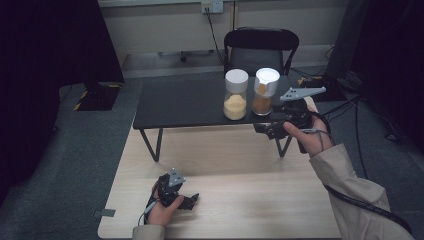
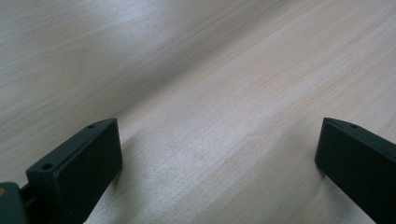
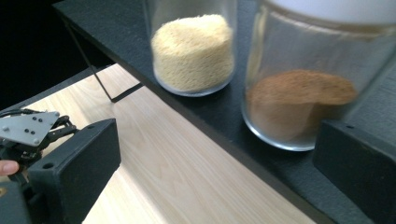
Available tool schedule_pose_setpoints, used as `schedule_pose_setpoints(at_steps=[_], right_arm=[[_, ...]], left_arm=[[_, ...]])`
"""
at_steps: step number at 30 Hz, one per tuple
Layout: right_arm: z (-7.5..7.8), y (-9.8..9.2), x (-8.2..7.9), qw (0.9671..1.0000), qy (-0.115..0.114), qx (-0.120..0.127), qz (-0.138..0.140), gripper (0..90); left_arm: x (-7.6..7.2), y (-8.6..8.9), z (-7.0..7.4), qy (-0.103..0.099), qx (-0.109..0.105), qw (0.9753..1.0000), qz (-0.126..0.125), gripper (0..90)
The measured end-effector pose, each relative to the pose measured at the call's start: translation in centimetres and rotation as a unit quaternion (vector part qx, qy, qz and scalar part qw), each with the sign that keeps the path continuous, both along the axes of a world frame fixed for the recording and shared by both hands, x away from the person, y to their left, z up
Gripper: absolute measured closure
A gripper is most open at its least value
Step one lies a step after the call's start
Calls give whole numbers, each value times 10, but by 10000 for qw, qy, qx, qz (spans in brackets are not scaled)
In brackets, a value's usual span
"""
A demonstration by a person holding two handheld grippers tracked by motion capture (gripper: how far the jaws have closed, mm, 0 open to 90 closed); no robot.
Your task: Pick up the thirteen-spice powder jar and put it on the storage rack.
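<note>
Right gripper view is showing the right gripper (image 3: 219, 163) reaching with jaws spread and empty toward the brown-powder jar (image 3: 308, 88), standing upright just ahead on the black shelf (image 3: 116, 37); the yellow-grain jar (image 3: 194, 46) is crowding its side; the left gripper (image 1: 176, 192), also released, is resting well apart on the wooden table (image 1: 250, 200)

Your high view was dim, its left and right edges sinking into near black, while the light wooden table (image 1: 240, 200) stayed evenly lit. The black raised shelf (image 1: 185, 102) threw a soft shadow onto the wood beneath it. In your left gripper view a pale sheen lay across the grain. Your right gripper view blurred the brown-powder jar (image 3: 299, 107) at close range.
</note>
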State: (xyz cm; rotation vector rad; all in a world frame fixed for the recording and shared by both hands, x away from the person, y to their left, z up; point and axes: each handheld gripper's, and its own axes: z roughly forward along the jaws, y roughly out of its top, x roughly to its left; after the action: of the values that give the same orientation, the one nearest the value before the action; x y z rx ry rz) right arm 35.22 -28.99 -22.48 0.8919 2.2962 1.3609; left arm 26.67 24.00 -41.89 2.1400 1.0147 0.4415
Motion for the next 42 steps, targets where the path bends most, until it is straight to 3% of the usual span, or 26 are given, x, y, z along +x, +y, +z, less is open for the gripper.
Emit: schedule_pose_setpoints(at_steps=[42], right_arm=[[-51,-4,-14,9984,204,268,448,2]], left_arm=[[0,0,0,3,-4,10000,4,0]])
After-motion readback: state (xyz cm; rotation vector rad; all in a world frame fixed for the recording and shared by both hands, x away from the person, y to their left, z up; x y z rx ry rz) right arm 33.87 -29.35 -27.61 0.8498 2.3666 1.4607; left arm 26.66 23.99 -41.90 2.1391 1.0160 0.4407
